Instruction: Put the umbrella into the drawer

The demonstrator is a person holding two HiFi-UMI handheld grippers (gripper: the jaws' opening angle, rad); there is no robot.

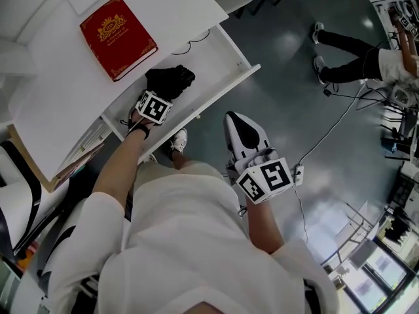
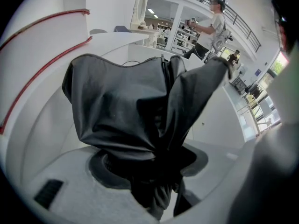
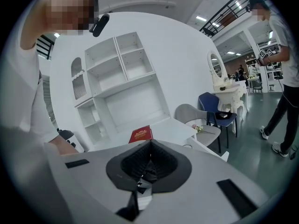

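Head view: left gripper (image 1: 162,91), clamped on the umbrella (image 1: 174,78) over the open drawer (image 1: 226,87), should lower inside its front edge before letting go; right gripper (image 1: 237,122) has jaws together

The open drawer (image 1: 219,61) is bare at its far end, except for a thin cable (image 1: 196,42) along the desk edge. The umbrella (image 1: 170,80), clamped in the left gripper (image 1: 163,93), occupies the near end. The desk top (image 1: 59,84) borders the drawer's inner side. A red book (image 1: 118,36) lies on it, apart from the edge.
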